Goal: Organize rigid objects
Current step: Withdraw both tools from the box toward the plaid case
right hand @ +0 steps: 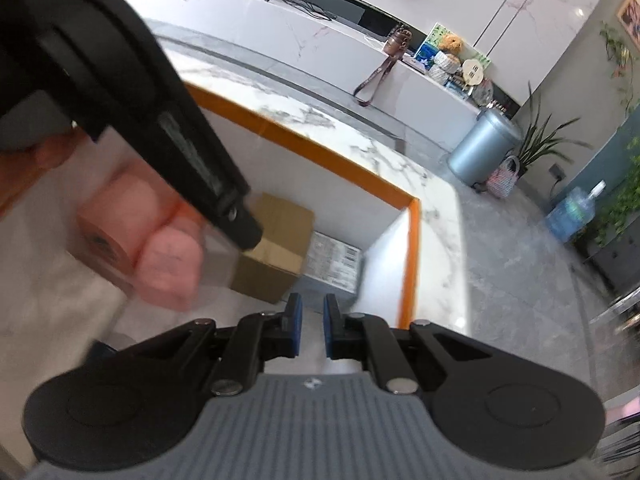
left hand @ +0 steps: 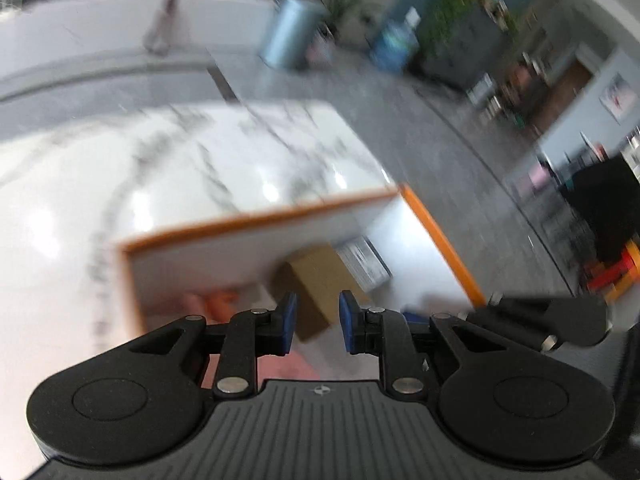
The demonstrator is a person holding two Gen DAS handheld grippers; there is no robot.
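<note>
A brown cardboard box (right hand: 276, 240) sits inside a white bin with an orange rim (right hand: 320, 152), and a flat grey printed packet (right hand: 334, 260) lies just beside it on the right, against the bin's far right corner. In the left wrist view the same box (left hand: 320, 280) and packet (left hand: 364, 264) show, blurred, below the bin's far wall (left hand: 256, 220).

The bin rests on a white marble-patterned table (left hand: 160, 168), near its right edge.

The right gripper (right hand: 312, 330) hangs over the bin's near side, jaws set narrow with only a slim gap and nothing between them. The left gripper (left hand: 318, 322) points down at the box, jaws also narrow but a little wider, empty. From the right wrist view the left gripper's body crosses the upper left, with the person's fingers (right hand: 160, 244) blurred beneath it.

Beyond the table stand a grey-blue bin (right hand: 484, 144) and potted plants (right hand: 540, 140) on the grey floor.
</note>
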